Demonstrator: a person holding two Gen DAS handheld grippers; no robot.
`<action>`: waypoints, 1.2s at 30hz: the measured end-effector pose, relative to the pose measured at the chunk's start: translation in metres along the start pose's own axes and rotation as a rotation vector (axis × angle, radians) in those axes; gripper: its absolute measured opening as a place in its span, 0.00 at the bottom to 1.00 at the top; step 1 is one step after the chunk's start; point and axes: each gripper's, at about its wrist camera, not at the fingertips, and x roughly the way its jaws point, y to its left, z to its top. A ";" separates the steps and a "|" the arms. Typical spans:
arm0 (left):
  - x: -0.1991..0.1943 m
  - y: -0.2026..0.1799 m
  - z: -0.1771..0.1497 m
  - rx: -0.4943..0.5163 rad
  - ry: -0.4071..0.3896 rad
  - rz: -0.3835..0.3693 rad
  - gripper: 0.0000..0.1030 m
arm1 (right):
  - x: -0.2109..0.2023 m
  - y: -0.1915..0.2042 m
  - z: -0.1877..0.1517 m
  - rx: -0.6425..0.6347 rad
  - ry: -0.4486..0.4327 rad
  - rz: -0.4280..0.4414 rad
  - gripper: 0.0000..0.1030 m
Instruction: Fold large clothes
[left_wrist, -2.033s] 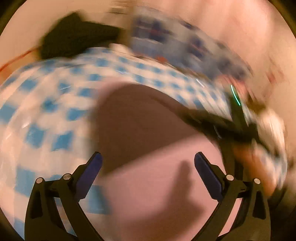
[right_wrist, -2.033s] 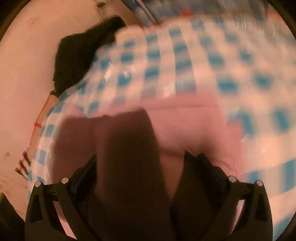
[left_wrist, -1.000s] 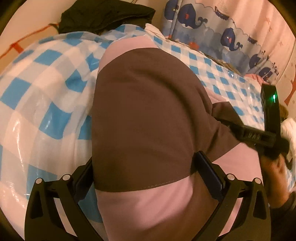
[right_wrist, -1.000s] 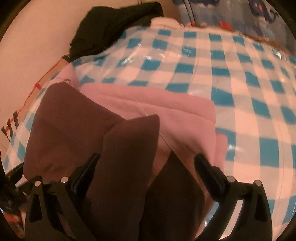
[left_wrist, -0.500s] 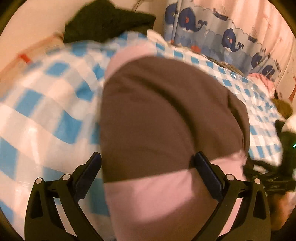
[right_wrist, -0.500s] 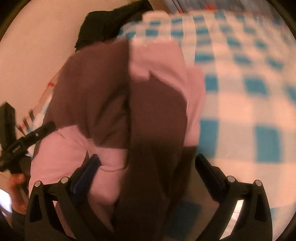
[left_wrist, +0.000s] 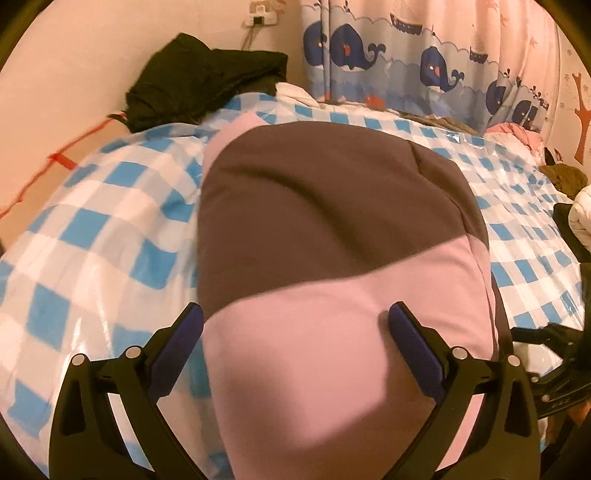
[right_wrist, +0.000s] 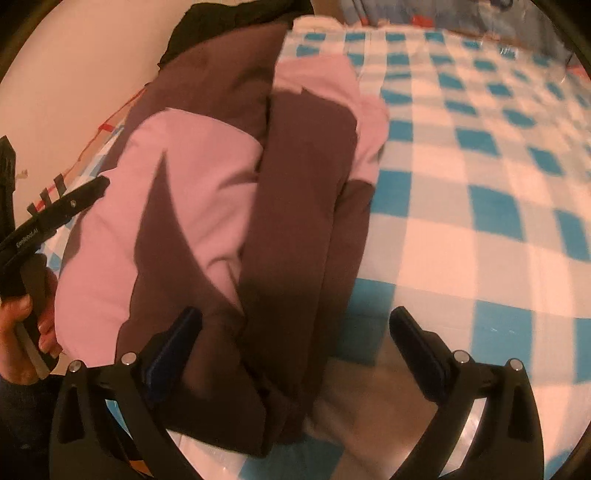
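Note:
A brown and pink garment (left_wrist: 332, 236) lies folded in a thick bundle on the blue-and-white checked bed cover (left_wrist: 96, 236). In the right wrist view the garment (right_wrist: 229, 206) shows a brown sleeve laid over it lengthwise. My left gripper (left_wrist: 295, 347) is open and empty, its fingers either side of the pink near end. My right gripper (right_wrist: 295, 347) is open and empty above the bundle's near end. The other hand-held gripper (right_wrist: 55, 214) shows at the left edge of the right wrist view.
A black garment (left_wrist: 207, 81) is heaped at the bed's far corner by the wall. A whale-print curtain (left_wrist: 417, 62) hangs behind the bed. More clothes (left_wrist: 517, 133) lie at the far right. The checked cover (right_wrist: 480, 177) stretches right of the bundle.
The garment has gone from half folded to a compact bundle. Both grippers have drawn back from it and stand open above its near end.

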 end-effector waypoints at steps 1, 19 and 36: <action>-0.007 -0.002 -0.004 0.002 -0.007 0.015 0.94 | -0.005 -0.002 -0.002 0.015 -0.008 0.003 0.94; -0.157 -0.024 -0.056 -0.041 -0.061 0.040 0.94 | -0.142 0.106 -0.033 -0.088 -0.309 -0.059 0.94; -0.168 -0.022 -0.065 -0.038 -0.038 0.031 0.94 | -0.126 0.125 -0.041 -0.116 -0.228 -0.075 0.94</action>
